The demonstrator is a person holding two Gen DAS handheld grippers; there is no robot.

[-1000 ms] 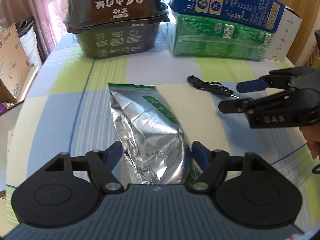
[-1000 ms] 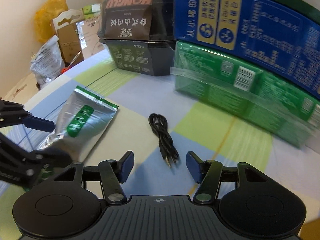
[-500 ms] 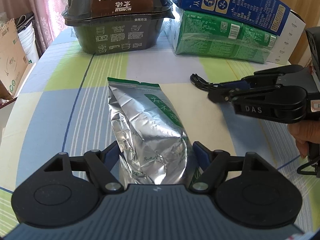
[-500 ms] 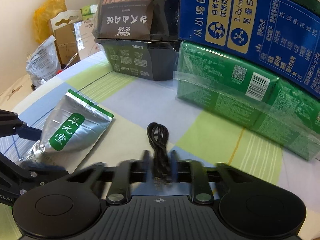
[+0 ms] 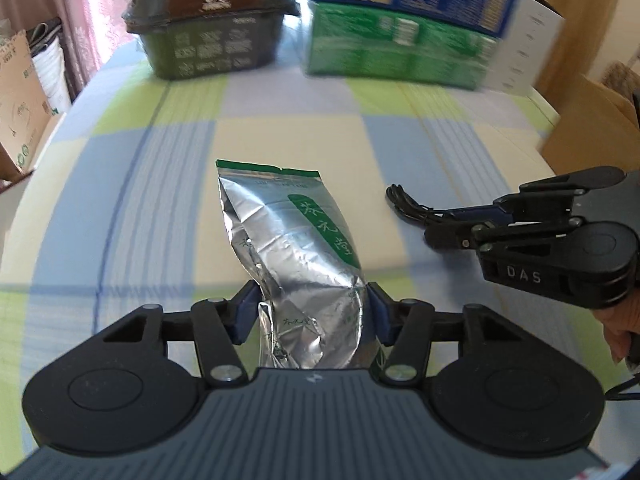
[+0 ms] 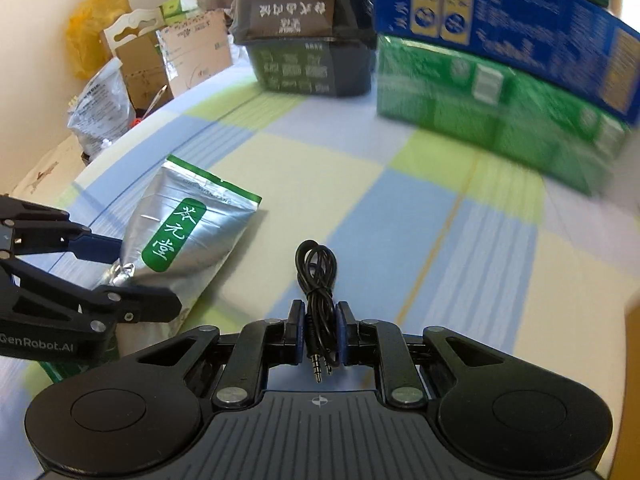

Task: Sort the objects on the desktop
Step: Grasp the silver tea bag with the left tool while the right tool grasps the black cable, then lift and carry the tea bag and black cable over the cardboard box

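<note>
the crinkled silver foil pouch [image 5: 294, 256] with a green strip along its top edge and a green oval label of white chinese characters lies on the surface [image 5: 160, 184], which wears a smooth checked cloth of pale blue, lime green and cream squares. the left claw [image 5: 308, 312] has its blue-padded jaws closing on the pouch's creased lower end, both pads already pressing into the foil so that it buckles between them. just to the right of the pouch, the right claw [image 6: 318, 330] is clenched on a thin black audio cable [image 6: 318, 276] coiled into a small bundle; its loop stands out ahead of the pads and two metal jack plugs poke back behind them. seen from the left wrist, the right claw's matte black plastic body bears the letters "das", and a person's fingers [image 5: 618, 328] wrap its handle; from the right wrist, the left claw's body reads "genrobot.ai". beyond the pouch, at the far side of the surface, stands a dark glossy plastic food tub [image 6: 310, 28] with a brown sleeve marked "honglu", printed upside down. to the right of it sits a green shrink-wrapped carton [image 6: 488, 108] with a blue printed carton [image 6: 500, 16] stacked on top, their small print too blurred to read. left of the pouch, off the surface, are brown cardboard boxes [image 6: 176, 56].
</note>
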